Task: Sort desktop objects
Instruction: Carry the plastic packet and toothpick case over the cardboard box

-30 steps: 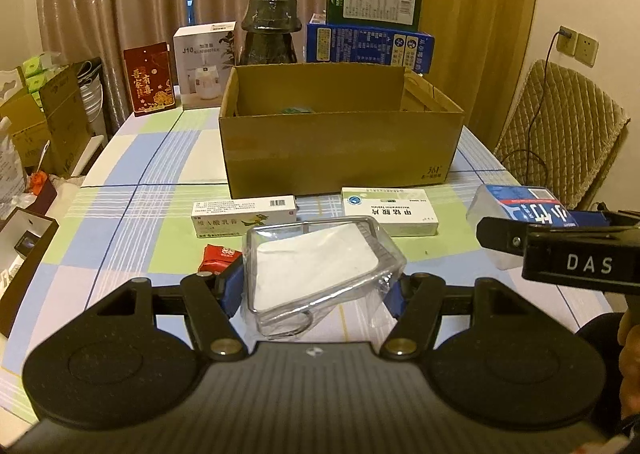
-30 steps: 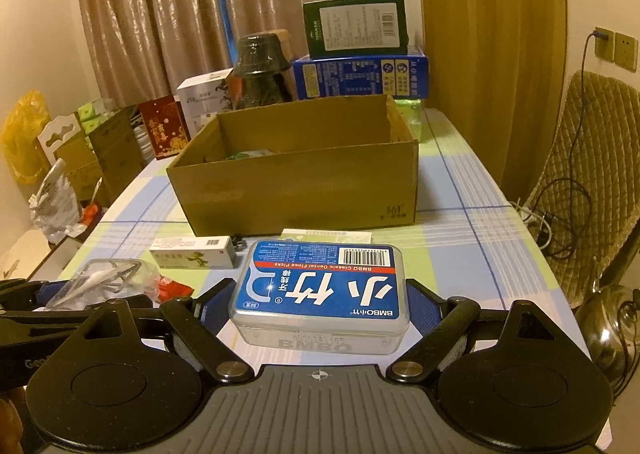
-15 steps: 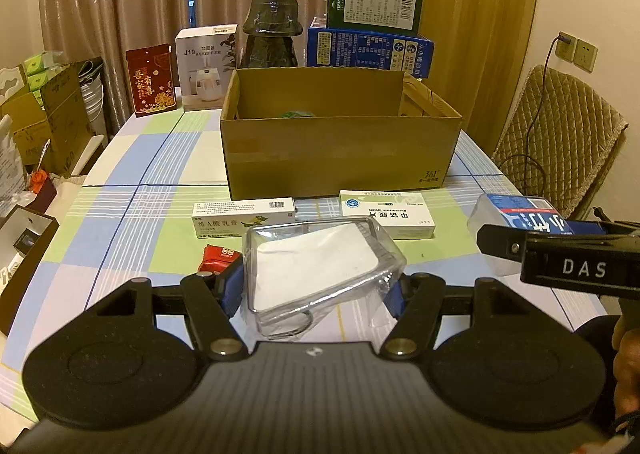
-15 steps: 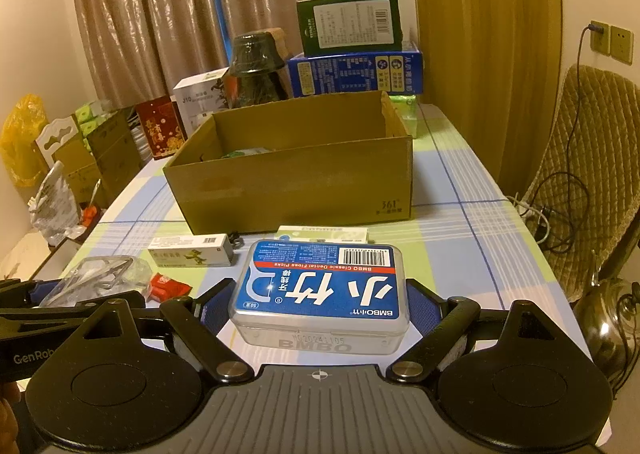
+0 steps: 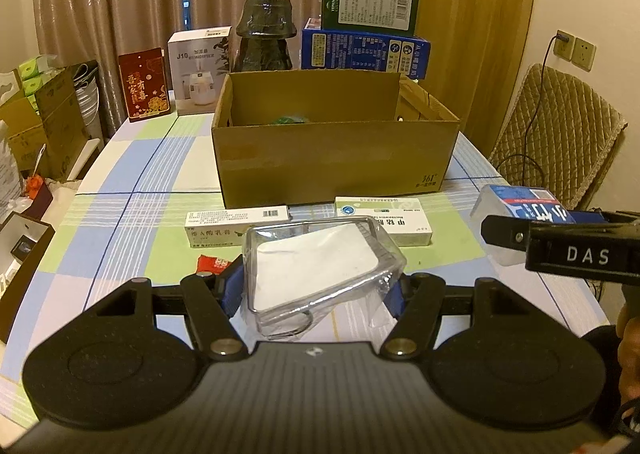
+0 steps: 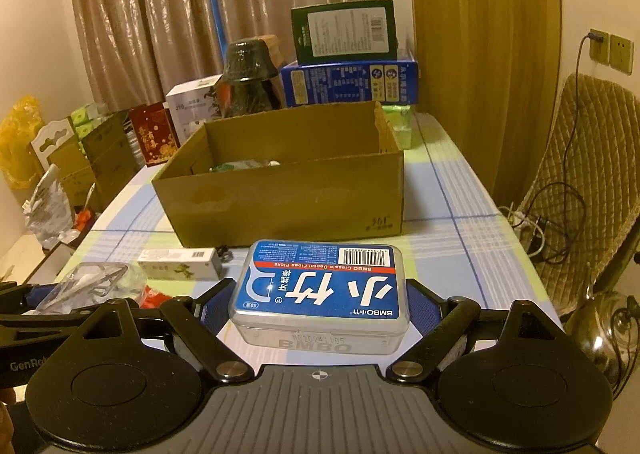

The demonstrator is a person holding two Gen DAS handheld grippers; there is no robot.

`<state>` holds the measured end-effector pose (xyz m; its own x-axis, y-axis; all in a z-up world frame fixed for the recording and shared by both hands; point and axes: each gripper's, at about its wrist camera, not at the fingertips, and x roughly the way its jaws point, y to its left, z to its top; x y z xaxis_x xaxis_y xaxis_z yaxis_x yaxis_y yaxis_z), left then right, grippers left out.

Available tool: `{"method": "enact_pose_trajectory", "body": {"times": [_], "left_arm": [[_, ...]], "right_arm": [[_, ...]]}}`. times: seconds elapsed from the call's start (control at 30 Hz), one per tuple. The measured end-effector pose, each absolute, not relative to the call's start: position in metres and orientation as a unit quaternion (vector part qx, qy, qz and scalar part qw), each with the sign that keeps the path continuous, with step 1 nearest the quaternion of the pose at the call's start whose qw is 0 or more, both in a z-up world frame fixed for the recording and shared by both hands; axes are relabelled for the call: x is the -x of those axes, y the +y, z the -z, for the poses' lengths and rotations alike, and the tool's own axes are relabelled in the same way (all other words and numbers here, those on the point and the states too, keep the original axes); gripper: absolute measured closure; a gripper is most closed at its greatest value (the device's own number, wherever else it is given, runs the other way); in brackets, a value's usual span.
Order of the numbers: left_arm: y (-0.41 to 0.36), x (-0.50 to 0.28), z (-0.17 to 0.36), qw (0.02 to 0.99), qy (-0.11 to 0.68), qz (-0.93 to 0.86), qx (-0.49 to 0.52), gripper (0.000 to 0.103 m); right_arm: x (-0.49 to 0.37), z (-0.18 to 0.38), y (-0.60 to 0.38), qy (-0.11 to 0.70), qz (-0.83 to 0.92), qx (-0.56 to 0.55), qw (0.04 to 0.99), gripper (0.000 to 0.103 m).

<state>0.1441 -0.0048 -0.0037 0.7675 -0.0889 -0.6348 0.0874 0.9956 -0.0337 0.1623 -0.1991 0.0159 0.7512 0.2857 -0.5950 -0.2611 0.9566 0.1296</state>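
1. Curtained windows and a padded chair frame a counter (image 5: 120, 190) with a checked cloth; an open cardboard box (image 5: 336, 158) stands mid-counter, with packaged goods stacked behind it.
2. My reading is that the step in hand is carrying both held items to the box. To do it well, lift each clear of the near wall, bring it over the open top, and let go low so nothing bounces out or lands on the green item already inside.
3. The left tongs (image 5: 320, 286) are clenched on a clear plastic case (image 5: 316, 266) with a white insert, held tilted above the counter, short of the box. Loose wrap hangs from it, so it may snag or slip.
4. The right tongs (image 6: 318, 308) grip a blue-labelled floss pick box (image 6: 320, 290) by its short ends, roughly level and also short of the cardboard box.
5. Two medicine cartons (image 5: 236, 226) (image 5: 384, 218) and a red packet (image 5: 214, 264) lie on the counter just before the box, not yet sorted.
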Motion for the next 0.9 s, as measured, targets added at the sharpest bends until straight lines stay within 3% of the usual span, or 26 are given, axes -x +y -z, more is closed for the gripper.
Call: {"method": "enact_pose_trajectory", "body": {"times": [0.9], "left_arm": [[0.008, -0.245, -0.029, 0.949, 0.309, 0.059, -0.025, 0.042]], "right_arm": [[-0.258, -0.050, -0.176, 0.286, -0.173, 0.032, 0.942, 0.018]]}}
